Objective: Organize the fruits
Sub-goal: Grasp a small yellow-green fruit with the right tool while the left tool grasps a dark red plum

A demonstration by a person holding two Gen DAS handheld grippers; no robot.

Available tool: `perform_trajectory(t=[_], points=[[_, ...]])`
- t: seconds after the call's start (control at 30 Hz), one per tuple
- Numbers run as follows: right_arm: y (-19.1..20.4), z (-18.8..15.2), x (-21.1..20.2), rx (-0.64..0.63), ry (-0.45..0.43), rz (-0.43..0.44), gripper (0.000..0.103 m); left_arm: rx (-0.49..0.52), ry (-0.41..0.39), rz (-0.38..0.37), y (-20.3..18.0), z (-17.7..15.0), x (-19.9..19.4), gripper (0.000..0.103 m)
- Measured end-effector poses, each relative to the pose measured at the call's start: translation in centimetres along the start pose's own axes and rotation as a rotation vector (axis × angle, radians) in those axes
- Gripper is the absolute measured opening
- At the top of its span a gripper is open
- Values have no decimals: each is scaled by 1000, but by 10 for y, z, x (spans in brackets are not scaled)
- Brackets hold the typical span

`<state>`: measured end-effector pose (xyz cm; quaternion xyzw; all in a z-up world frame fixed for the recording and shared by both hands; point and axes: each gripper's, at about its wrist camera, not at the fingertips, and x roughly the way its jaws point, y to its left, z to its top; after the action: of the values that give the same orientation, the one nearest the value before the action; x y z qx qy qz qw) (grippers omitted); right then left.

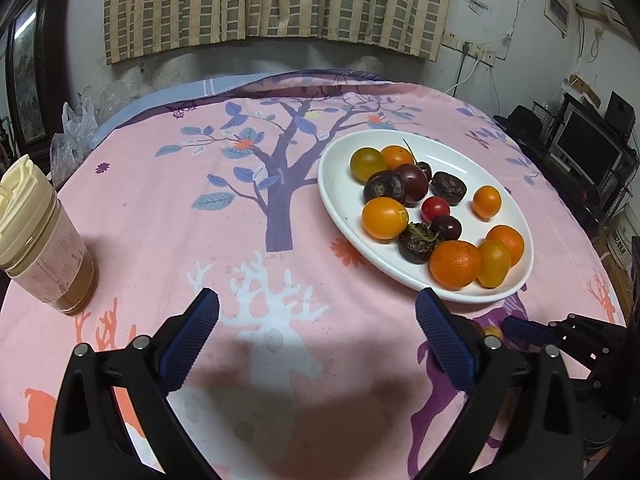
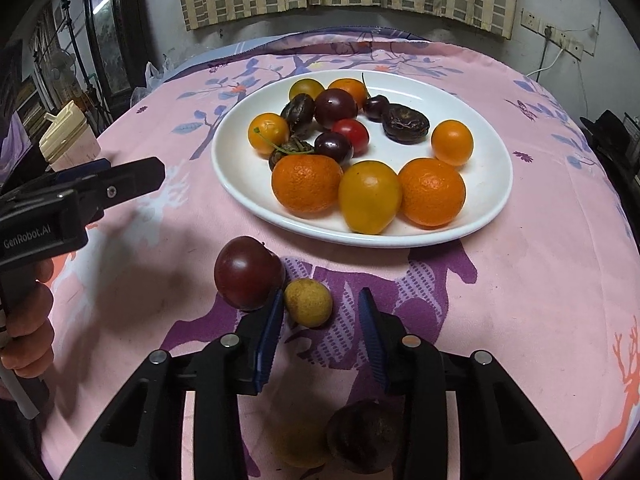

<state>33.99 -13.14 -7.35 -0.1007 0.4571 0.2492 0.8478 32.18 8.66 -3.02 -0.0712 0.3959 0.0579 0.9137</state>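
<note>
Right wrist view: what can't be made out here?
- Two fruits under the right claw: blurred, too close to identify.
- Whether the claw's pads touch the small yellow fruit: unclear.
- Left wrist view: that fruit mostly hidden behind a left claw finger.

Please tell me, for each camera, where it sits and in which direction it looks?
Left wrist: sits on the left gripper, looks down across the tablecloth to the plate; own wide-open fingers show.
Right wrist: sits on the right gripper, looks down at a yellow fruit; own fingers, the other gripper and a hand show.
Shared: plate, bottle.
</note>
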Motion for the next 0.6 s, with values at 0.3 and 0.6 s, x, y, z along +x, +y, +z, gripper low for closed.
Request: perform_trajectory(t=[0.3, 0.6], points=[[13, -3, 7, -59, 1, -14, 26, 15, 0, -2, -4, -2, 0, 97], [-9, 0, -26, 54, -88, 52, 25, 20, 18, -9, -6, -4, 3, 97]])
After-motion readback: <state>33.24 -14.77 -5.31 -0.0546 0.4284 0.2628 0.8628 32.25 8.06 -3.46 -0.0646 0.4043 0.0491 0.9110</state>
